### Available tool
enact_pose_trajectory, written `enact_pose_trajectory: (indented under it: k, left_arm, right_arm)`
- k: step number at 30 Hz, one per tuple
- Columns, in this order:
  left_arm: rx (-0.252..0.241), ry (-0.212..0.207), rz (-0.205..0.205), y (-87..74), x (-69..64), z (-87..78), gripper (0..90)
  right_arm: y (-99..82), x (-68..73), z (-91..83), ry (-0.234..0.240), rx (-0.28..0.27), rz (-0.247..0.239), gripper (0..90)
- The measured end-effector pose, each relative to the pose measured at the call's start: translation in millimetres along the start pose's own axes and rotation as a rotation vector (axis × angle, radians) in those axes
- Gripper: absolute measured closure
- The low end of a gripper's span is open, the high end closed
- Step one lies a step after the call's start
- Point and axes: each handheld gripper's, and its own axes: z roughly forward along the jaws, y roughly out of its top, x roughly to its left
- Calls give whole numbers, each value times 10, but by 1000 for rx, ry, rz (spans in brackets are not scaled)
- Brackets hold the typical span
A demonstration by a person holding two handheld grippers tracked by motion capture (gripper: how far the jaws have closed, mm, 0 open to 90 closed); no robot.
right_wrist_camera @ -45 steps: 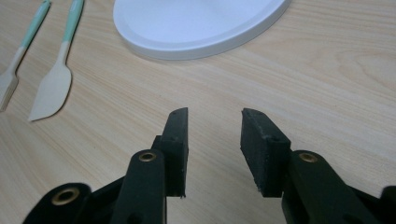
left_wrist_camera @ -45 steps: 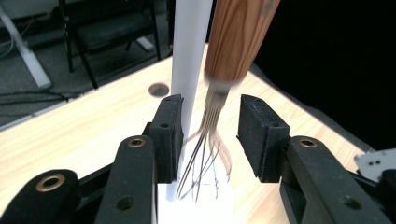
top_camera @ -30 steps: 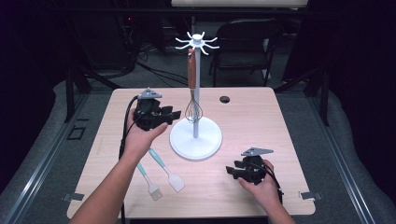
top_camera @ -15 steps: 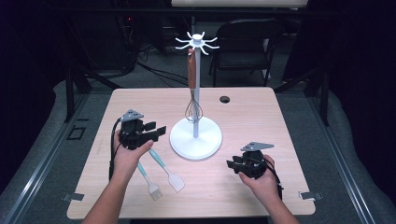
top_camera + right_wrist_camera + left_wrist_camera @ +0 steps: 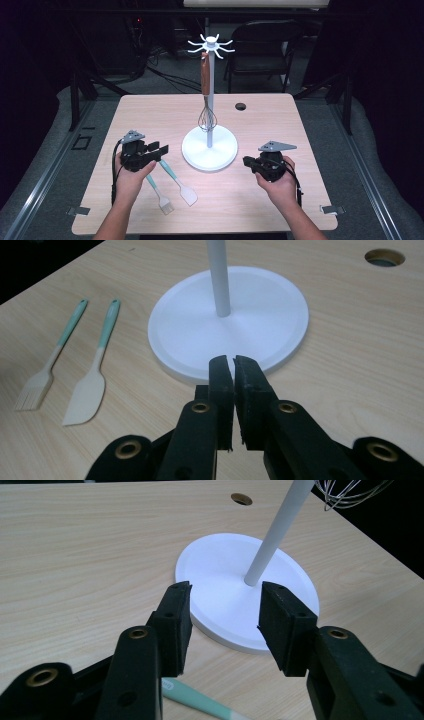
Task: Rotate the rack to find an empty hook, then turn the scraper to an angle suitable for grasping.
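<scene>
High view: left gripper point(image 5: 159, 150) spread, just narrowed, empty, over the handles of spatula point(image 5: 180, 182) and brush point(image 5: 157, 192) toward the table's point(image 5: 300, 125) front left; risk of pinching both, lying so near. Left gripper view: stand base point(image 5: 215, 560) close ahead, easily bumped. Right gripper view: right gripper point(image 5: 234, 370) just pressed together, empty; pale wood, dark room.

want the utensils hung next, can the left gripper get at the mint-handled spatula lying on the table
Probably yes: the left gripper hovers open right above the handle of the mint-handled spatula, nothing between them; the mint-handled brush lies close beside.
</scene>
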Motion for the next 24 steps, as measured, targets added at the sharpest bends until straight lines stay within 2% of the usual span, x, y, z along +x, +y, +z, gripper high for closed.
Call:
enact_pose_trajectory:
  k: [10, 15, 24]
  left_arm:
    - [0, 19, 15, -59, 30, -64, 589]
    - [-4, 7, 2, -79, 41, -79, 616]
    - [-9, -1, 7, -71, 27, -112, 618]
  right_arm:
    - [331, 105, -19, -1, -61, -41, 884]
    - [537, 157, -44, -1, -87, -72, 900]
    - [829, 192, -103, 10, -115, -104, 900]
